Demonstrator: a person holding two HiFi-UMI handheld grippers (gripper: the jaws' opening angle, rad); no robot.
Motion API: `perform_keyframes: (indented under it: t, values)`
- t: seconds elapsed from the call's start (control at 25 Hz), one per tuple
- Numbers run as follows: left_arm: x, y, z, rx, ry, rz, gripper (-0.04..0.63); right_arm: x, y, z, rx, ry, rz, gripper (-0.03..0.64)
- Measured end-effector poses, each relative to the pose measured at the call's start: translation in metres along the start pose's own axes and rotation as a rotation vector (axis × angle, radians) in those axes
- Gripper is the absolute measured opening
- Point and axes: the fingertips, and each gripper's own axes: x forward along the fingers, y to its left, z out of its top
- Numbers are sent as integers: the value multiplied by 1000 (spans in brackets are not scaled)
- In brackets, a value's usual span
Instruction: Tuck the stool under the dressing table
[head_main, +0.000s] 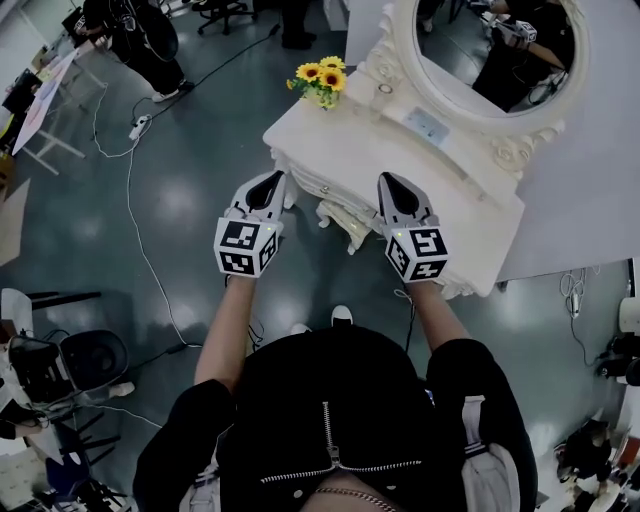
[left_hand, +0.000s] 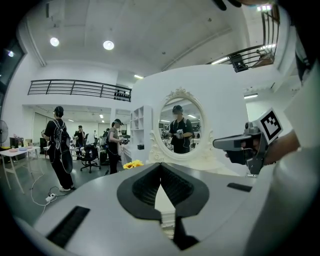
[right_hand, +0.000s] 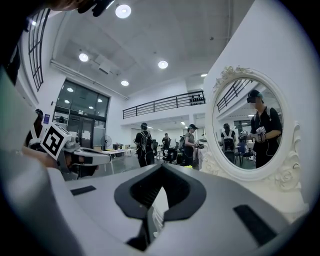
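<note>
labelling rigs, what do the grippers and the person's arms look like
The left gripper and right gripper are light grey, tapering to a point, with black ribbed pads inside. Each carries a white cube with black square markers. The person wears a black zipped jacket, sleeves ending near the elbows.

Left tool (head_main: 273, 184), right tool (head_main: 389, 184), over dressing table (head_main: 372, 135), stool (head_main: 345, 222) apparently beneath

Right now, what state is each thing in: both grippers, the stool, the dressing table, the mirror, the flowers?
Left gripper: shut, empty.
Right gripper: shut, empty.
Dressing table: standing against the white wall.
Stool: under the dressing table, only a carved edge showing.
Mirror: upright on the table.
Flowers: upright on the table's corner.
</note>
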Motion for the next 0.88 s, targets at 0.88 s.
perform_keyframes:
  t: [0.88]
  values:
    - [-2, -7, -16, -21, 26, -6, 21, -1, -2, -14, 15, 19, 1, 0]
